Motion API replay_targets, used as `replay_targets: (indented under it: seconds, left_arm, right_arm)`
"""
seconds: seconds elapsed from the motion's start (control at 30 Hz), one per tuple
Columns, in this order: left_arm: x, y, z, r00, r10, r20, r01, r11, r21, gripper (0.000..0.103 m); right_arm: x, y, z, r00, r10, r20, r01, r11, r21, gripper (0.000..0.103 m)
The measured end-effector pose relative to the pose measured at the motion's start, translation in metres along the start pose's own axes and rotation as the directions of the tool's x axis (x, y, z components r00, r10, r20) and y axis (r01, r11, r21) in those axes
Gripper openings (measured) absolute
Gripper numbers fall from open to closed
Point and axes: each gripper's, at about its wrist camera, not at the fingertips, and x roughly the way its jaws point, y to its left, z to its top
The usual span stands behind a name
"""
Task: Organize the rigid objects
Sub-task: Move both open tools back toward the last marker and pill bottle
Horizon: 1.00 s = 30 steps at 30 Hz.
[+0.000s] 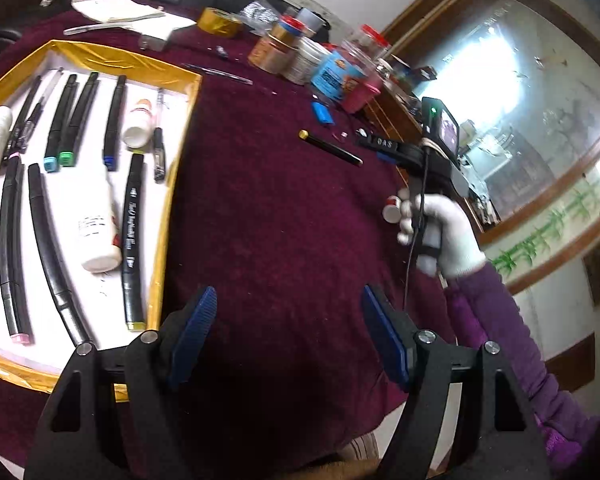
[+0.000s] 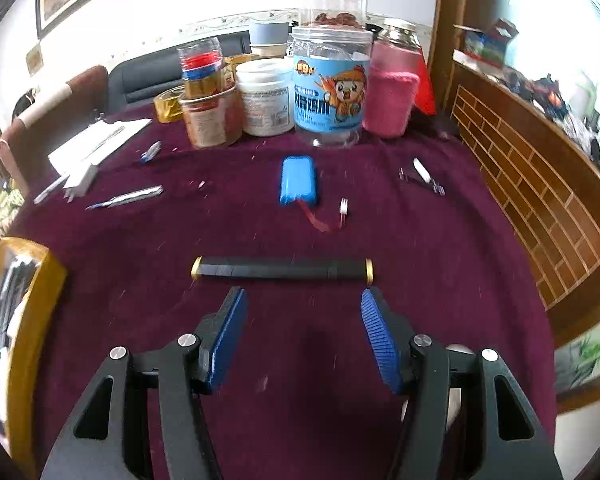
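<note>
The left gripper [image 1: 286, 332] points downward, its blue-padded fingers [image 1: 192, 332] spread wide with nothing between them. The right gripper [image 2: 304, 332] also tilts downward, jaws parted and empty. A white-gloved hand [image 1: 440, 232] grips its handle, purple sleeve [image 1: 500, 328] trailing behind.

In the right wrist view the gold-rimmed tray [image 2: 40, 280] is cut off by the left edge, and the markers inside it are smeared into dark and white streaks that cannot be told apart. The print on the white tub [image 2: 266, 98] and on the blue-labelled jar [image 2: 331, 92] is too blurred to read. A small white thing [image 2: 458, 350] peeks out behind the right finger, mostly hidden. In the left wrist view the tray [image 1: 100, 56] runs off the left and lower edges. The red-capped bottle [image 1: 392, 208] is half hidden behind the gloved hand [image 1: 448, 232]. Through the window [image 1: 520, 92] everything is washed out by glare.
</note>
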Motion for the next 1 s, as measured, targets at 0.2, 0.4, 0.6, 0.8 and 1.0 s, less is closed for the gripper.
replay_targets:
  seconds: [0.2, 0.4, 0.6, 0.8, 1.0]
  left_arm:
    - [0.004, 0.001, -0.001, 0.999, 0.044, -0.003, -0.044, 0.999, -0.017, 0.074]
    - [0.009, 0.001, -0.002, 0.998, 0.058, -0.014, -0.059, 0.998, -0.012, 0.074]
    - [0.022, -0.006, 0.000, 0.998, 0.040, -0.042, -0.040, 0.999, 0.001, 0.074]
    - [0.019, -0.017, -0.005, 0.998, 0.033, -0.048, -0.031, 0.999, 0.038, 0.074]
    - [0.021, -0.028, -0.014, 0.997, 0.045, -0.061, -0.041, 0.997, 0.067, 0.074]
  right_arm:
    - [0.059, 0.010, 0.034, 0.998, 0.013, -0.062, -0.013, 1.000, 0.010, 0.054]
    - [0.082, 0.020, 0.021, 0.977, 0.097, -0.189, -0.101, 0.995, -0.007, 0.051]
    - [0.034, 0.047, -0.031, 0.926, 0.246, -0.287, -0.263, 0.964, -0.022, 0.051]
    - [-0.016, 0.062, -0.089, 0.855, 0.403, -0.326, -0.432, 0.901, -0.021, 0.051]
    - [-0.080, -0.004, -0.089, 0.929, 0.363, -0.069, -0.359, 0.931, 0.060, 0.051]
